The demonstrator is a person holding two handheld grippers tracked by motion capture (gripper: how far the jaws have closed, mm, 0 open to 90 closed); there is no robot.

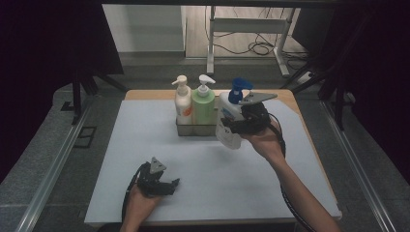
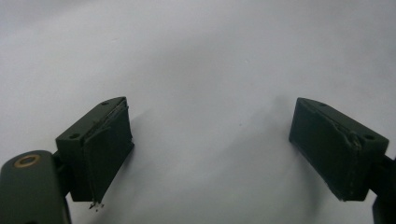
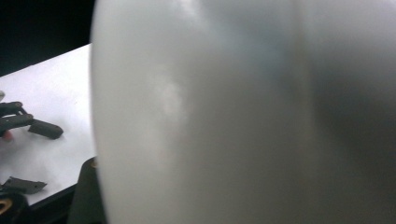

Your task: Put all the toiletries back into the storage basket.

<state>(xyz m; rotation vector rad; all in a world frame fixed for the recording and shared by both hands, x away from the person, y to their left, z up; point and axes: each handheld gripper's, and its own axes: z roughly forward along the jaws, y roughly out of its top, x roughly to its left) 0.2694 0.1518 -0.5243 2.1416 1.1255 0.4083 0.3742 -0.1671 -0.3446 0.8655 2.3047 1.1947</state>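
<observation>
A white pump bottle with a blue top (image 1: 229, 121) hangs tilted in the air just right of the metal tray (image 1: 196, 129), with my right gripper (image 1: 237, 123) shut on its body. Its pale wall (image 3: 233, 112) looms close in the right gripper view. In the tray stand a white bottle with an orange label (image 1: 182, 102) and a green bottle (image 1: 203, 104), both with white pumps. My left gripper (image 1: 170, 186) rests on the white mat near the front edge, and its black pads (image 2: 105, 151) stand wide apart with nothing between them.
A white mat (image 1: 145, 145) covers the wooden table (image 1: 290, 99). Behind the table are a metal stand (image 1: 246, 29) and cables on the floor. Dark curtains flank both sides.
</observation>
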